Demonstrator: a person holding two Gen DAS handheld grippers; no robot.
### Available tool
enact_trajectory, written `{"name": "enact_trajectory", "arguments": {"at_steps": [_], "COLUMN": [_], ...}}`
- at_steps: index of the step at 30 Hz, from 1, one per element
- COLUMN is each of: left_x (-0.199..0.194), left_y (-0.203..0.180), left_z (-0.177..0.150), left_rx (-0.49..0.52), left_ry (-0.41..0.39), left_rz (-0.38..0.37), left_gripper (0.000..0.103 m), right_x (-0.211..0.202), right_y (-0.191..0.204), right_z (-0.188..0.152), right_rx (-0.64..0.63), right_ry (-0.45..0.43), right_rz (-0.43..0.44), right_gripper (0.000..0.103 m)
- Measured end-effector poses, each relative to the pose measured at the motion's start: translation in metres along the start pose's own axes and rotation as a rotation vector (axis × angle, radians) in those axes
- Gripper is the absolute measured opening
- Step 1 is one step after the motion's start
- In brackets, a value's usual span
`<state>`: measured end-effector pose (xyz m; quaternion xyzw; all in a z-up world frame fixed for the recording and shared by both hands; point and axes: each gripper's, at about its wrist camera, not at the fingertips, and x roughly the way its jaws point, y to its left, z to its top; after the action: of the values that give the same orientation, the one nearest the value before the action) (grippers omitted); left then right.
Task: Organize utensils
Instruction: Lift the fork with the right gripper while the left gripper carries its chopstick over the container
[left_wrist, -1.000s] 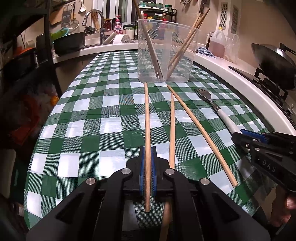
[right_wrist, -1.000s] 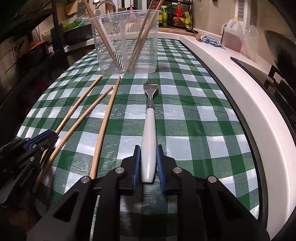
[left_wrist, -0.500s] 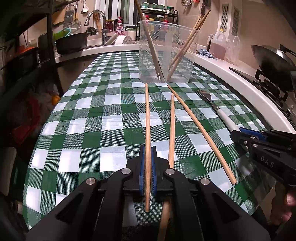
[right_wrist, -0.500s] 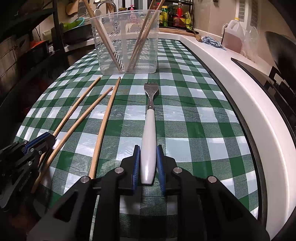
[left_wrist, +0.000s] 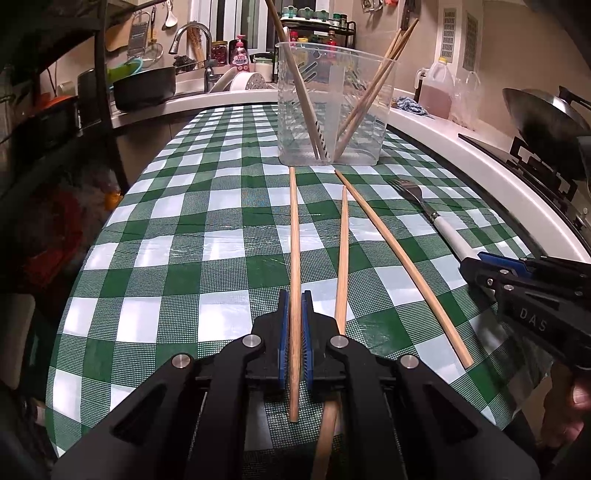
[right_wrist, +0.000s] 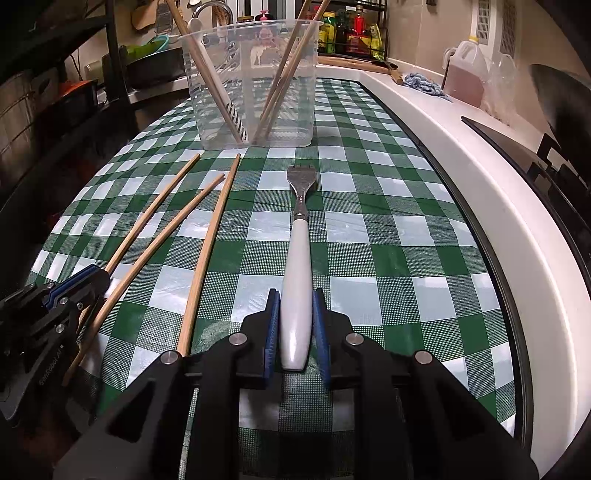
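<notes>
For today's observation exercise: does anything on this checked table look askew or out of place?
Mildly: the rightmost loose chopstick angles away from the other two, and the middle chopstick runs under the left gripper. Nothing looks spilled or damaged.

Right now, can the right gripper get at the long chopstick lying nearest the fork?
Probably not yet: the right gripper is shut on the fork. The chopstick lies uncovered just to its left on the tablecloth, so the path looks free once the fork is released.
</notes>
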<state>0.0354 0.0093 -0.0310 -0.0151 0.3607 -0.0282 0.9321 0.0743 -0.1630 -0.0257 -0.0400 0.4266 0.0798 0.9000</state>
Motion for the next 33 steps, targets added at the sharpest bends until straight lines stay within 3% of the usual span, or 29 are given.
{"name": "enact_trajectory", "arguments": {"at_steps": [6,14,23,33], "left_x": [-0.002,-0.033,-0.075,-0.098], "left_y": [0.005,0.009,0.007,0.012], "left_z": [0.004,0.016,0.032,0.07], "left_rx": [-0.014,0.01,0.044,0.033], "left_ry": [0.002,-0.097,-0.216,-0.274], "left_rz": [-0.002,0.032,0.064,0.027], "left_gripper": [0.006,0.006,0.006,0.006], "right_x": [-0.009,-0.033,-0.068,-0.091], "right_y": [-0.005,-0.015,-0.001,-0.002], "right_z": [0.005,0.016,0.023,0.043], "right_rx": [-0.004,0.001,-0.074,-0.083], "right_ry": [-0.03,-0.113,-0.236,-0.284], "right_rz": [-0.003,-0.009,-0.032,-0.015], "right_gripper": [0.018,0.018,0.017,0.017]}}
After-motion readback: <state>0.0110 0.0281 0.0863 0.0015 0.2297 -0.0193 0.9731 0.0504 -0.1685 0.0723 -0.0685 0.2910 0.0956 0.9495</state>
